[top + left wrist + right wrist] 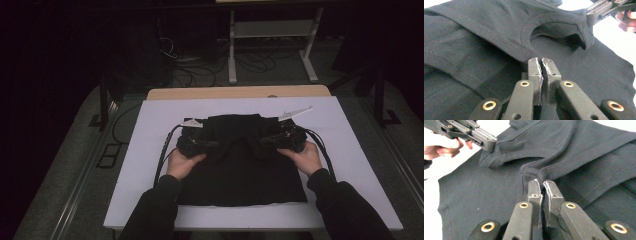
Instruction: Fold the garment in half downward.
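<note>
A black T-shirt (240,170) lies on the white table top (150,130), its upper part folded down over the body. My left gripper (216,145) is shut on the shirt at the collar's left side; its own view has the jaws pinching cloth (542,60) just below the neck opening (554,27). My right gripper (264,142) is shut on the shirt at the collar's right side, jaws clamped on a bunched ridge of fabric (542,181). Each gripper view also catches the other gripper (604,10) (486,141) holding the far collar edge.
The white table top ends in a wooden strip (240,92) at the far edge. Beyond it, on the dark floor, are cables (200,75) and a white frame's legs (232,55). Bare white surface lies left and right of the shirt.
</note>
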Tool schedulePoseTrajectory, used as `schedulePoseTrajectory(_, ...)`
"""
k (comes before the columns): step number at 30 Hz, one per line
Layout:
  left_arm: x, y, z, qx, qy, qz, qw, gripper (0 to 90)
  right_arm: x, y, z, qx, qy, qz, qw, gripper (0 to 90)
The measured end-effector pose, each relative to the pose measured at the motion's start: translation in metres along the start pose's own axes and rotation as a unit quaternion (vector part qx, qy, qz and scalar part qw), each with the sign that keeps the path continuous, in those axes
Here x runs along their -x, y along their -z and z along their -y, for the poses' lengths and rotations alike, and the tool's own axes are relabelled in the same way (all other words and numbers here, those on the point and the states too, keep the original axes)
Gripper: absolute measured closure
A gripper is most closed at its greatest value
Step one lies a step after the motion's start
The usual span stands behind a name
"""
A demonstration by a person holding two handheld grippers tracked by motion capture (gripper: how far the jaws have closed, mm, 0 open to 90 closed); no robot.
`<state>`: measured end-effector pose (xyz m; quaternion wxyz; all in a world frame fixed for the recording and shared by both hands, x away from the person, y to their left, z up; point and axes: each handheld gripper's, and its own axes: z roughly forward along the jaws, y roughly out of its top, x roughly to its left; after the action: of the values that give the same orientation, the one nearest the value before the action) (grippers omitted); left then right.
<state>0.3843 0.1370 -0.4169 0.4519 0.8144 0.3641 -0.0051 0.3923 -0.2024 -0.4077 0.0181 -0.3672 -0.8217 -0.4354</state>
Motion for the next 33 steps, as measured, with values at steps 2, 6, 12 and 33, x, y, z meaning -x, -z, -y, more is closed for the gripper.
schedulePoseTrajectory(2,0.002,0.003,0.001,0.004,-0.004,0.0,1.0,84.8,-0.002,0.001,0.002,0.002,0.001,0.0,1.0,83.2)
schedulePoseTrajectory(6,0.007,0.006,0.003,0.009,-0.004,0.006,0.9999,84.8,-0.005,0.004,0.005,0.0,0.001,-0.002,1.0,83.2)
schedulePoseTrajectory(12,0.013,0.008,0.008,0.007,-0.011,0.008,0.9999,84.8,-0.008,0.004,0.012,-0.008,0.001,-0.004,1.0,83.2)
schedulePoseTrajectory(33,0.034,0.024,0.026,0.003,-0.037,0.017,0.9992,84.8,-0.026,0.013,0.032,-0.017,0.0,-0.02,0.9997,83.2)
